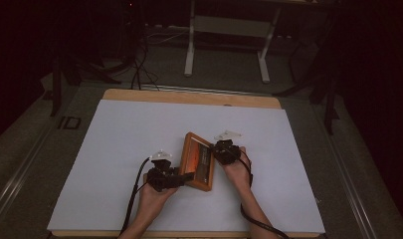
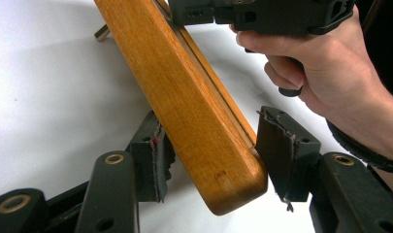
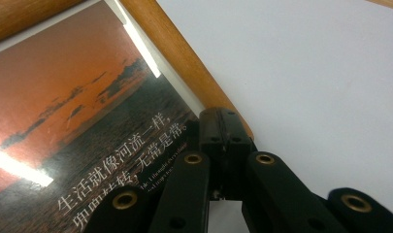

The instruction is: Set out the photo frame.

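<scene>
A wooden picture frame (image 1: 199, 162) lies aslant on the white sheet, holding a sunset photo (image 3: 77, 107) with white lettering. My left gripper (image 1: 189, 178) reaches its near left corner. In the left gripper view its jaws stand on either side of the frame's wooden bar (image 2: 184, 97). The left pad (image 2: 157, 162) sits against the wood and the right pad (image 2: 276, 145) is a sliver off it. My right gripper (image 3: 225, 126) is shut, with its tips resting on the frame's right rim (image 3: 170, 43) by the photo's edge. That same gripper (image 1: 215, 152) shows at the frame's right side from above.
The white sheet (image 1: 139, 139) covers a wooden table (image 1: 189, 95). A small metal tab (image 2: 102, 33) pokes out behind the frame. Beyond the table are a desk's white legs (image 1: 226, 45) and floor cables (image 1: 139, 69). The right hand (image 2: 330, 73) shows close beyond the frame.
</scene>
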Demonstrator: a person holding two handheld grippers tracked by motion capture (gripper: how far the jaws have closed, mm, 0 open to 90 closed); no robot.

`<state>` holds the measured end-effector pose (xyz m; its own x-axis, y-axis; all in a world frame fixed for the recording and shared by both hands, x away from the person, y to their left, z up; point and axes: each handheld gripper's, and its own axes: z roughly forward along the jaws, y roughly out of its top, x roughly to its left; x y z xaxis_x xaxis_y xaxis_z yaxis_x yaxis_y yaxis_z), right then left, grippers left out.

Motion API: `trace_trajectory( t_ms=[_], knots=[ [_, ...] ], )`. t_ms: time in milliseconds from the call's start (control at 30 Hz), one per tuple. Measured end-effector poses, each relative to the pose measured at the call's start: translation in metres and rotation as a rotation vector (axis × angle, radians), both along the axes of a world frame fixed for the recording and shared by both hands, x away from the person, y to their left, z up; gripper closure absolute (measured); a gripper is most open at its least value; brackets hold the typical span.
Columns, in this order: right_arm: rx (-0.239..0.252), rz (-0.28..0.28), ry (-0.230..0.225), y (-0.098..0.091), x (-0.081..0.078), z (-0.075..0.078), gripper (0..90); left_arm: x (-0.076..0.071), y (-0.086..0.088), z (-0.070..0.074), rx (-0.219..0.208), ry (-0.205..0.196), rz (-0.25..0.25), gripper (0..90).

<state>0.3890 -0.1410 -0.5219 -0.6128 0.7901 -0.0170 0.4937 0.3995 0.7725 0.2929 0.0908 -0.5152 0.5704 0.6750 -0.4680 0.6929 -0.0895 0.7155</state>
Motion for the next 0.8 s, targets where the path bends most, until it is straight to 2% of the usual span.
trace_trajectory(
  t_ms=[400, 600, 800],
  knots=[
    [0.001, 0.001, 0.002, -0.0003, 0.0002, 0.0000, 90.0, 0.0028, -0.0019, -0.0020, -0.020, 0.030, 0.009, 50.4],
    [-0.013, 0.011, 0.004, -0.0002, 0.0010, 0.0011, 90.0, 0.0029, -0.0024, -0.0014, -0.029, 0.047, 0.014, 51.7],
    [-0.015, 0.007, 0.007, -0.0012, 0.0008, 0.0022, 89.0, 0.0026, -0.0050, 0.0015, -0.016, 0.045, 0.015, 52.8]
  ],
)
